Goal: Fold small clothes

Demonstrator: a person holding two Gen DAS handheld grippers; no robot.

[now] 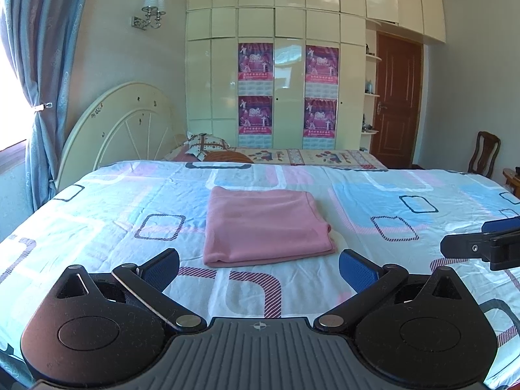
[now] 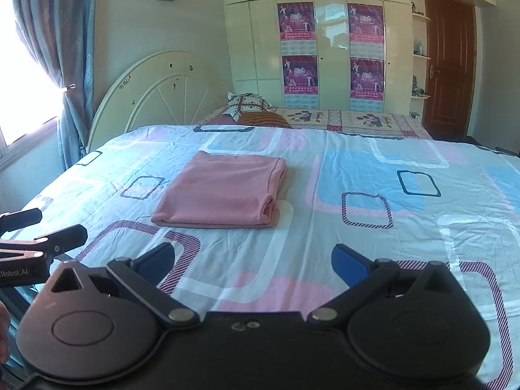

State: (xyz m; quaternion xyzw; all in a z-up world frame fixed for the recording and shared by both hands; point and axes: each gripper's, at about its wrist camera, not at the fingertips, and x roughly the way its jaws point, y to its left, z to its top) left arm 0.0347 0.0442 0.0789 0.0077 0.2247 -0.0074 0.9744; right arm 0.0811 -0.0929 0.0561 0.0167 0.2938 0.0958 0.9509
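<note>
Nearest in each wrist view is that view's own gripper. The left gripper [image 1: 259,268] has its jaws spread wide and holds nothing, poised over the sheet [image 1: 97,214]. The right gripper [image 2: 253,261] is likewise spread and empty, just beside the left one.

Beyond them, near the middle of the bed, lies the pink cloth [image 1: 265,227], already folded into a flat, neat rectangle of several layers, apart from both grippers. It looks soft, light and limp, likely to sag and slip open if lifted by one layer. The layered open edges show at its right side [image 2: 271,208]; a hold pinching all layers together at the near corners would probably keep it tidy.

Farther off stand the headboard [image 1: 123,123], a pillow [image 1: 204,143] and the wardrobe [image 1: 276,65].
</note>
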